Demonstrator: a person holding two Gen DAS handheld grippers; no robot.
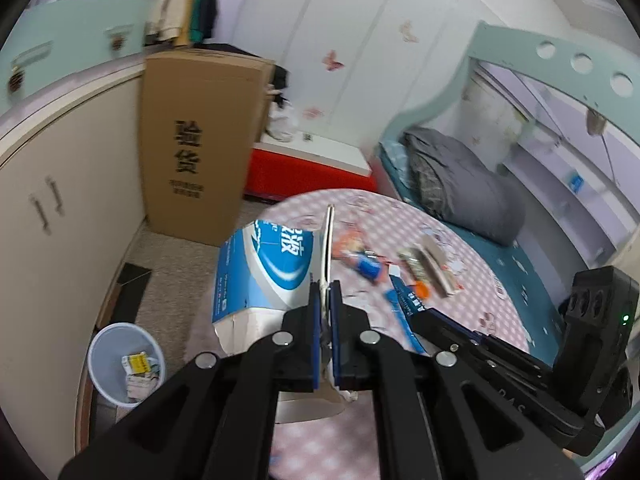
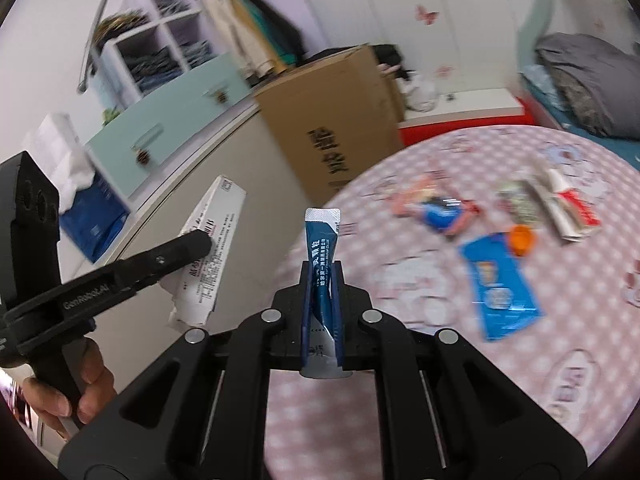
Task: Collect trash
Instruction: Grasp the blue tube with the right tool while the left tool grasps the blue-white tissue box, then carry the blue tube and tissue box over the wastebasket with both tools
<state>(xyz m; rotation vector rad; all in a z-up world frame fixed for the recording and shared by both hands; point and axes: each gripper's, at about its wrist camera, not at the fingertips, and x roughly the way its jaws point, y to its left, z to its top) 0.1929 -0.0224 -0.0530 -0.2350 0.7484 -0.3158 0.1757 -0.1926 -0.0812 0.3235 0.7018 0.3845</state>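
I hold 2 grippers over a round table (image 2: 500, 380) with a pink checked cloth. My left gripper (image 1: 329, 286) is clenched on the flap of a torn blue-and-white carton (image 1: 260, 276), which hangs off the table's left edge above the floor. My right gripper (image 2: 322, 268) is clenched on a dark blue sachet (image 2: 322, 240) that stands upright between the pads. In the right wrist view the left gripper reaches in from the left with the carton, and a hand (image 2: 76, 392) grips its handle. More trash lies on the cloth ahead, all blurred: a flat blue packet (image 2: 502, 284), an orange cap (image 2: 522, 240) touching its far corner, an orange-and-blue wrapper (image 2: 438, 210) and a red-and-white box (image 2: 572, 210) beside some grey strips I cannot identify. Beyond the table stands a tall brown cardboard box (image 1: 196, 140) with black print, against a cream cabinet (image 1: 60, 200); behind it sits a red chest (image 1: 308, 168) with a white top. A bed (image 1: 520, 264) with a teal sheet and a grey quilt (image 1: 464, 184) lies to the right. On the floor at lower left of the left wrist view stands a pale round bin (image 1: 124, 360), well apart from the carton and with nothing between them; it holds a few crumpled cartons, 1 of them yellow.
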